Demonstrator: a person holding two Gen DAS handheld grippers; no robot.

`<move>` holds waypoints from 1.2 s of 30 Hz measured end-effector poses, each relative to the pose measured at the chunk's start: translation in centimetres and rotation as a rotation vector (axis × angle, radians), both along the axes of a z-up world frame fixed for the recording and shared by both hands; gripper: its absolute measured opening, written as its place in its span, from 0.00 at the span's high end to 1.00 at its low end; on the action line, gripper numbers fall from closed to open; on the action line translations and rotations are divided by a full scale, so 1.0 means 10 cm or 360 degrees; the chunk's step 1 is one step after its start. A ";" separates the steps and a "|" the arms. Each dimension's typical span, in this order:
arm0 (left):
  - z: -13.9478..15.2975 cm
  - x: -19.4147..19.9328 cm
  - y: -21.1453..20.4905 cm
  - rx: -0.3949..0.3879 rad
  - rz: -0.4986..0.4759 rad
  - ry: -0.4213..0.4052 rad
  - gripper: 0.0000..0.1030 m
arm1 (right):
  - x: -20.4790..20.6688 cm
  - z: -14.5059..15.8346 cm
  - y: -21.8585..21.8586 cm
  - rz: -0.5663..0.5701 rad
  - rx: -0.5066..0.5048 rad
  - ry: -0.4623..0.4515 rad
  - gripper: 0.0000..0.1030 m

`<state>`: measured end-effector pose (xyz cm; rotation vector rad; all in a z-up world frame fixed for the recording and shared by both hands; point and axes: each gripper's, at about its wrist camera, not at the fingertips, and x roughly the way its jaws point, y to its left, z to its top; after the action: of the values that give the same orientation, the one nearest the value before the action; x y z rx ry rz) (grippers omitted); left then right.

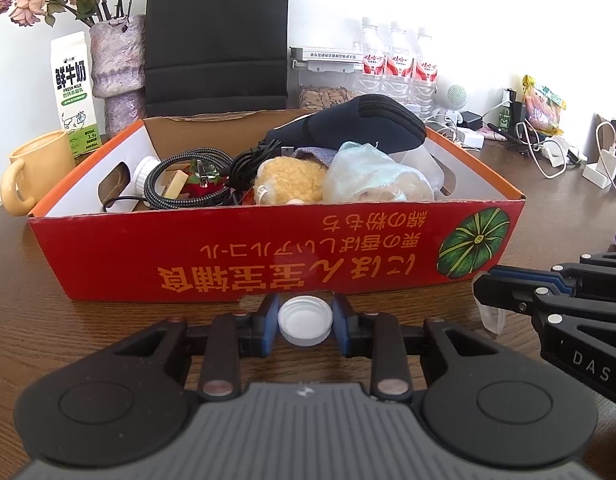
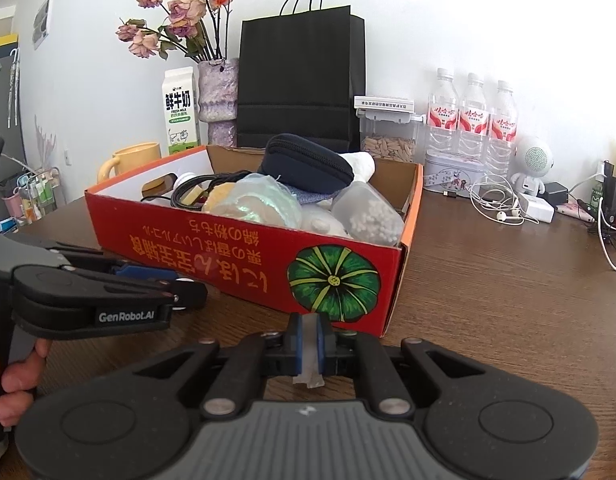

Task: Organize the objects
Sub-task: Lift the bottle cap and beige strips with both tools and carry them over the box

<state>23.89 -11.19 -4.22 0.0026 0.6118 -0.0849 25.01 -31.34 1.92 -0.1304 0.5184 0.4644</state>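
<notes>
The left gripper (image 1: 306, 320) squeezes a white bottle cap (image 1: 305, 321) between its two blue pads, open side up. The right gripper (image 2: 309, 346) is almost shut, and it pinches a small scrap of clear plastic (image 2: 309, 360) that hangs down under the pads. In the left view the right gripper comes in at 3 o'clock. In the right view the left gripper shows at 9 o'clock, with a person's fingers (image 2: 16, 376) around its handle.

Just past both grippers, at 12 o'clock, sits a red box (image 1: 268, 256) (it has a green pumpkin drawn on it) on the brown table (image 2: 508, 320). The box is full: black cables (image 1: 188, 178), a yellow fluffy thing (image 1: 290, 180), a dark pouch (image 1: 356, 128).

Behind it at 12 o'clock stands a black bag (image 2: 300, 80). At 11 o'clock are a yellow mug (image 1: 36, 168) and a milk carton (image 1: 73, 88).
</notes>
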 end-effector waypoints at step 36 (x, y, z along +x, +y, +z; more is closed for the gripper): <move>0.85 0.46 0.91 -0.0028 0.0167 -0.0242 0.71 | 0.63 0.80 0.99 0.0135 0.0162 -0.0294 0.94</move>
<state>28.53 -2.11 4.24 -0.0398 0.4586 0.0116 31.27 -21.39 9.95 -0.0968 0.3083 0.5548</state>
